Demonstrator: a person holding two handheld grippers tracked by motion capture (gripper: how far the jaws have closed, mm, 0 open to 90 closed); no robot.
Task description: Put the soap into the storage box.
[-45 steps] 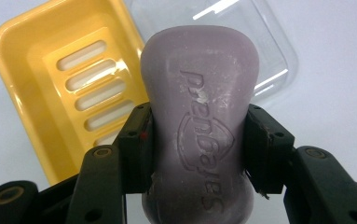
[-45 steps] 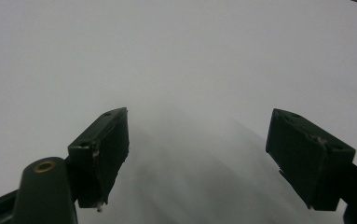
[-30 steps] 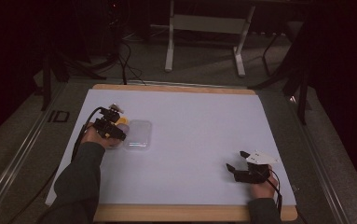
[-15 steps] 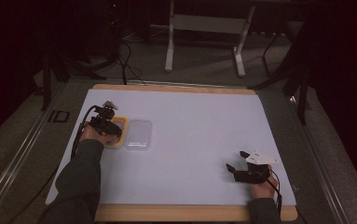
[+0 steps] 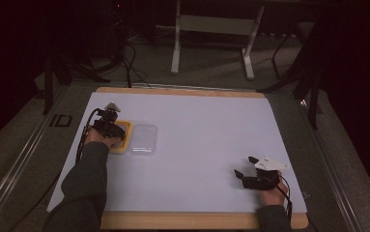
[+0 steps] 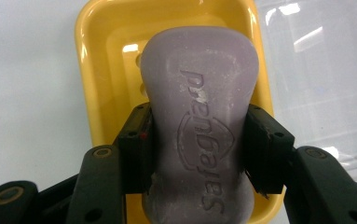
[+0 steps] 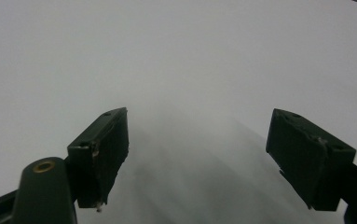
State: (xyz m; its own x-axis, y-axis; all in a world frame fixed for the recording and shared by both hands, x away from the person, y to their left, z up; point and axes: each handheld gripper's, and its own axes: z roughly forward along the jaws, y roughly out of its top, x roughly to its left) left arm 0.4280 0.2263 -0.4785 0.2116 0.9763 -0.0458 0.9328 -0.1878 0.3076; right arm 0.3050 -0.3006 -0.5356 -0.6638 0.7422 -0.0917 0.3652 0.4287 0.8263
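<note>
While left claw (image 6: 197, 149) grips soap (image 6: 199, 116), over yellow dish (image 6: 90, 74)

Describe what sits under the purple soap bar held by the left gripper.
A yellow plastic soap dish lies under the purple soap bar, which the left gripper clamps. The bar covers most of the dish's floor.

Left gripper (image 6: 197, 149): jaws clamped tight on something held between them, pads pressing both its long sides.
Left forearm (image 5: 83, 183): dark sleeve, entering at 6 o'clock, running toward 12 o'clock.
Right gripper (image 7: 197, 158): jaws spread wide, bare between, pointing toward 10 o'clock in the high view.
Right hand (image 5: 272, 191): low at 5 o'clock, wrapped around the gripper's rear.
</note>
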